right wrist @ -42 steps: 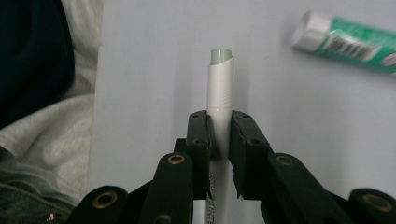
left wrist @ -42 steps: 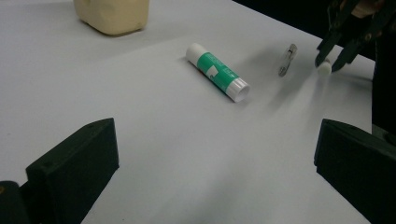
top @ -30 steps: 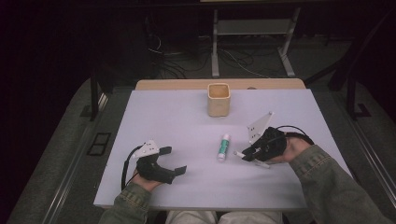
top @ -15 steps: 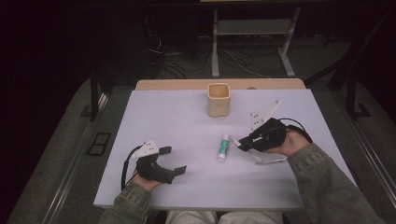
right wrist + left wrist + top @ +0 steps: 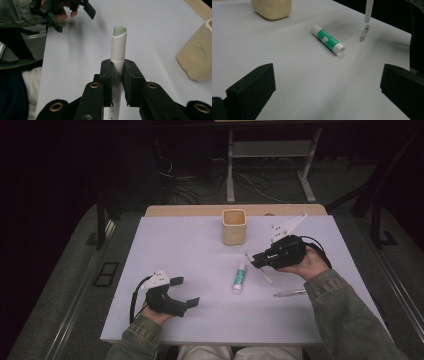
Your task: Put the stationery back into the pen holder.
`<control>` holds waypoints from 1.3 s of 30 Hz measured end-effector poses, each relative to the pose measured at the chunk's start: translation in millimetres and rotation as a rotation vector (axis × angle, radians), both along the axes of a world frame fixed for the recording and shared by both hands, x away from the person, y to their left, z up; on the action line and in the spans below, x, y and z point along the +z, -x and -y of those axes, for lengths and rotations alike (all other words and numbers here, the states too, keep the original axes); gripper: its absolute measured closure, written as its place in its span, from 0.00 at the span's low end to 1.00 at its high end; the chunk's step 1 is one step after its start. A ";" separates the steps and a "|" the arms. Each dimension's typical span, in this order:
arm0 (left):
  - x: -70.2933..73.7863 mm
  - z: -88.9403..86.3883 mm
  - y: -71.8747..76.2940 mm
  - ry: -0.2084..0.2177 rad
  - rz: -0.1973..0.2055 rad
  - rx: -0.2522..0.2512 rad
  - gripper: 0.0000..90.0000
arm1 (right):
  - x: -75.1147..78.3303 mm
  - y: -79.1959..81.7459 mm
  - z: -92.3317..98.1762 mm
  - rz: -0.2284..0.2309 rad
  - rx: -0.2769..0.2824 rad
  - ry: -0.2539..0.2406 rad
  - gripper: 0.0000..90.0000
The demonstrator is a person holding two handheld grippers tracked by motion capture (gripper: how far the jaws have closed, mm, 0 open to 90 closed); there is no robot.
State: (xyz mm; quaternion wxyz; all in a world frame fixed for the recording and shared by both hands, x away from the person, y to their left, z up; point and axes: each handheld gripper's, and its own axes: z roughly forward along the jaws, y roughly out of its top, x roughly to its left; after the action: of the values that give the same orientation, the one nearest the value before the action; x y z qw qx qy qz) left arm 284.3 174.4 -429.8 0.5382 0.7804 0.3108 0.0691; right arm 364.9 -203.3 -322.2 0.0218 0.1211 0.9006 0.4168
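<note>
My right gripper (image 5: 257,261) hangs above the table's right half, shut on a white pen (image 5: 266,275). In the right gripper view the white pen (image 5: 119,45) stands up between the pressed pads, its cap end past the tips. A green and white glue stick (image 5: 240,277) lies at mid table, left of that gripper; the left gripper view shows the glue stick (image 5: 328,40) lying ahead. My left gripper (image 5: 186,292) rests at the front left, open with nothing between its fingers. A cream cup (image 5: 234,226) stands at the back centre.
A clear pen (image 5: 290,293) lies on the white table (image 5: 190,245) in front of my right hand; the clear pen (image 5: 364,33) lies under the hanging white pen's tip (image 5: 368,12). Dark floor, cables and a metal stand lie beyond the table's far edge.
My right gripper has risen and moved away from the front edge toward the cup, carrying the white pen. The clear pen stays on the table. The left gripper has not moved.
</note>
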 end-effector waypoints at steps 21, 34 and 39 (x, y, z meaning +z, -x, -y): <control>1.3 0.4 1.4 0.022 -0.001 -0.011 0.00 | 24.5 -39.9 -12.6 -0.006 -0.095 -0.131 0.87; 1.2 0.0 1.1 0.020 -0.001 -0.020 0.00 | 50.5 -68.5 -32.6 0.018 -0.115 -0.159 0.86; 1.1 -1.0 0.6 0.018 -0.002 -0.020 0.00 | 57.0 -77.1 -34.8 0.020 -0.122 -0.175 0.87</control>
State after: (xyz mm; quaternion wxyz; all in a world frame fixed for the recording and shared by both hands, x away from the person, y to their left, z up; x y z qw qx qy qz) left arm 283.8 175.4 -428.7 0.5456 0.7786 0.3042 0.0603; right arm 442.0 -168.5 -265.2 0.0455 0.1730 0.8515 0.4928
